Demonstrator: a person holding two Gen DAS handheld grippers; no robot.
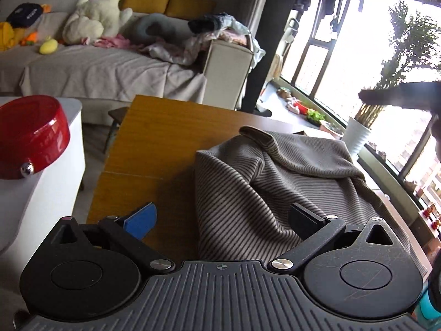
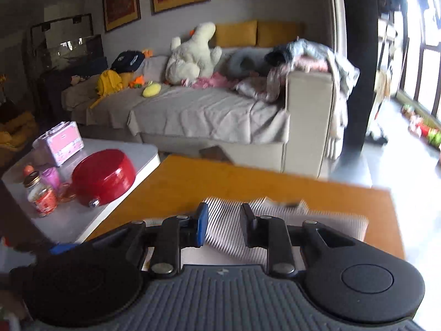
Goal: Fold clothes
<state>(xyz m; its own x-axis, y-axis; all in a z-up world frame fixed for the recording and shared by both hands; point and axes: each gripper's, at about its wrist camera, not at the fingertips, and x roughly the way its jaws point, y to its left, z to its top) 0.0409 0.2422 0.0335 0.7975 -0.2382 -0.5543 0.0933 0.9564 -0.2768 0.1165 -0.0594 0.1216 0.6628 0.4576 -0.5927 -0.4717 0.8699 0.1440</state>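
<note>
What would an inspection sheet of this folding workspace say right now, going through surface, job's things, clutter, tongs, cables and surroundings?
Surface: wooden table, bare wood to the left of the garment.
Job's things: striped garment lies bunched on the table, not flat.
Clutter: red bowl, jar and pink case on the white side table.
Tongs: left tongs open wide over the garment's edge; right tongs open, cloth between the fingers, not clamped.
Cables: nothing seen.
Surroundings: sofa with plush toy and piled clothes; bright window.
</note>
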